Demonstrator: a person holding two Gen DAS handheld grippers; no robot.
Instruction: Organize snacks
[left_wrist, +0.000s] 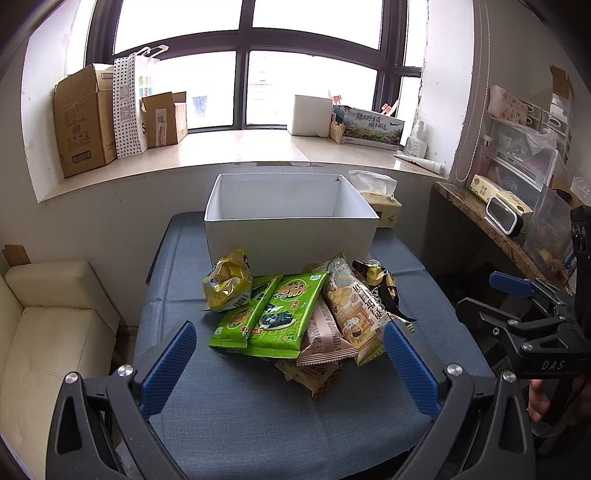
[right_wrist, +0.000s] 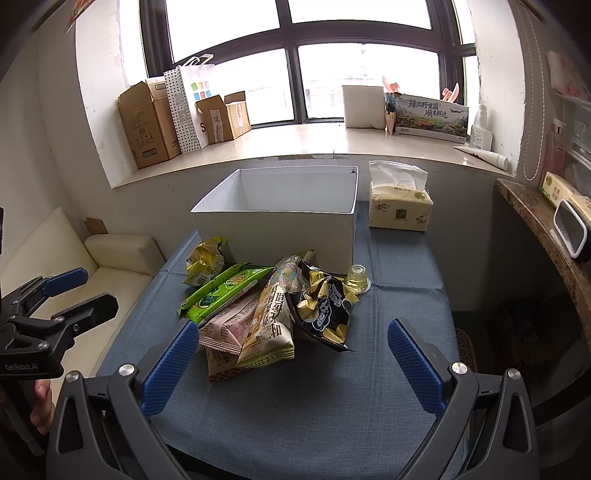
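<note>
A pile of snack packets lies on the blue table (left_wrist: 258, 413) in front of an open white box (left_wrist: 291, 236). The pile holds two green seaweed packets (left_wrist: 284, 314), a yellow bag (left_wrist: 227, 282), a pink packet (left_wrist: 325, 338), a long cream packet (left_wrist: 354, 306) and a black-and-yellow bag (right_wrist: 325, 310). A small jelly cup (right_wrist: 357, 277) stands beside the box (right_wrist: 277, 225). My left gripper (left_wrist: 290, 363) is open and empty, just short of the pile. My right gripper (right_wrist: 291, 365) is open and empty, near the pile's front edge (right_wrist: 251, 332).
A tissue pack (right_wrist: 400, 206) stands right of the box. A cream sofa (left_wrist: 48, 332) is on the left, a cluttered shelf (left_wrist: 517, 206) on the right. Cardboard boxes (left_wrist: 85, 118) and bags sit on the windowsill behind.
</note>
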